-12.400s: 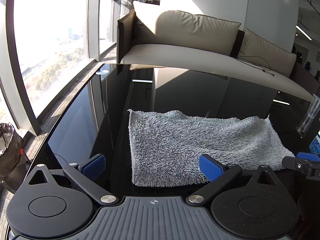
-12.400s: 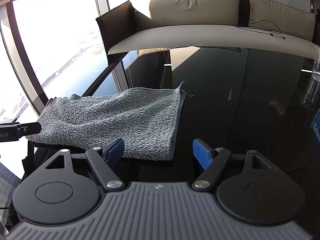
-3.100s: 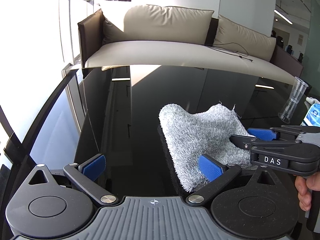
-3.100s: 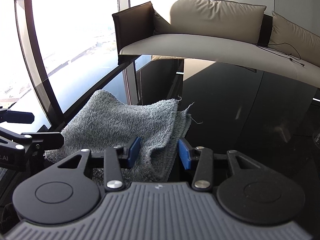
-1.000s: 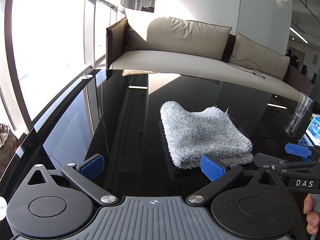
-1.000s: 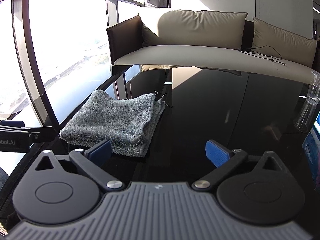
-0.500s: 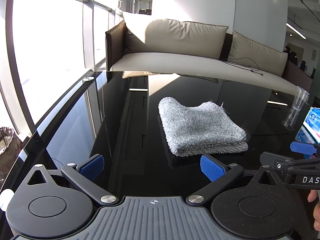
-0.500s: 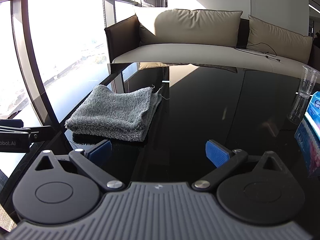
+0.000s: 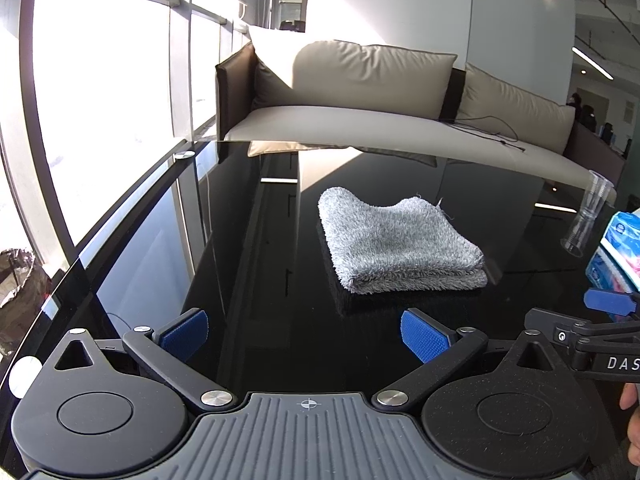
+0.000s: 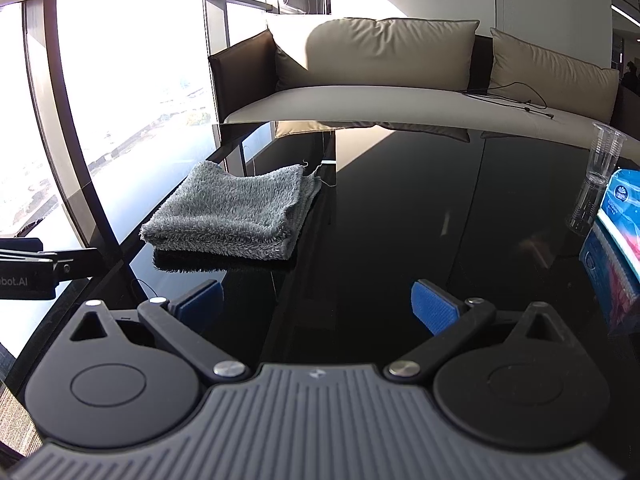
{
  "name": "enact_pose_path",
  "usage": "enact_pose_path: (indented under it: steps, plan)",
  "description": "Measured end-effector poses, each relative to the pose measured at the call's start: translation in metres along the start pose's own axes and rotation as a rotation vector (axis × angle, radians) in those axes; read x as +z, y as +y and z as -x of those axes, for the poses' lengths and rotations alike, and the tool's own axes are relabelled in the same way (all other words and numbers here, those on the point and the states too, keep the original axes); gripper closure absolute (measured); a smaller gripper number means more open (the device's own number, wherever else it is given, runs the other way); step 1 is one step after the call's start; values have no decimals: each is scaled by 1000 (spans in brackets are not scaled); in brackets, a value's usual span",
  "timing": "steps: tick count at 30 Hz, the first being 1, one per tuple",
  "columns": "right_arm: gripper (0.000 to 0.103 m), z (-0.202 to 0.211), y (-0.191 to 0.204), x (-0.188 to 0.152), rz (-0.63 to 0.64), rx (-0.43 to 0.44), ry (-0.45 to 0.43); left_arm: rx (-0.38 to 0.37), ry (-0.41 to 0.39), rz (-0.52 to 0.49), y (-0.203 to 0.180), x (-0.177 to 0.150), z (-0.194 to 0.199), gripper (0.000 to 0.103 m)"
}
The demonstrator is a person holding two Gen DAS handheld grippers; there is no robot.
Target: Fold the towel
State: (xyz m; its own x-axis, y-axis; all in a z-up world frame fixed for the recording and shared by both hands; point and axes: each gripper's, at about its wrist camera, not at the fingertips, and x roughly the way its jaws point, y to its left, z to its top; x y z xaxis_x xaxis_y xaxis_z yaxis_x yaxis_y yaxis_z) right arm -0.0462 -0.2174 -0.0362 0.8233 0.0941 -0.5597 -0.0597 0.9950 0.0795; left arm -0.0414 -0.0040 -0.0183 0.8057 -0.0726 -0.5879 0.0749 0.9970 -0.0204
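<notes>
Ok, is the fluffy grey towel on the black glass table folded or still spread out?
Folded. The fluffy grey towel lies as a compact stacked square on the black glass table, its layered edges visible; neither gripper touches it.

Blown-out daylight floods through the tall left windows (image 10: 132, 92); the glossy black counter (image 9: 400, 184) mirrors glare; fisheye edges bend.

The right gripper (image 10: 318, 306) hangs above the glossy black table (image 10: 400, 220) with its blue-padded jaws spread wide and nothing between them. Ahead of the left jaw, clear of it, lies the grey towel (image 10: 236, 212) — folded into a thick square with its layered edge facing the jaws. Far left of the jaws, the left gripper (image 10: 60, 264) pokes in from the edge; its jaw state can't be made out. Beyond the right jaw stand stacked clear plastic cups (image 10: 600, 168) — a blue packet (image 10: 620, 216) just beside them.
</notes>
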Motion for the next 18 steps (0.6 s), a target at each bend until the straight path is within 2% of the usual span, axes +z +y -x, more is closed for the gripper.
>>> enact_pose_path:
  steps: [18]
  plan:
    - [1,2,1,0,-15,0,-2,2,-13,-30,-5,-2,3,1]
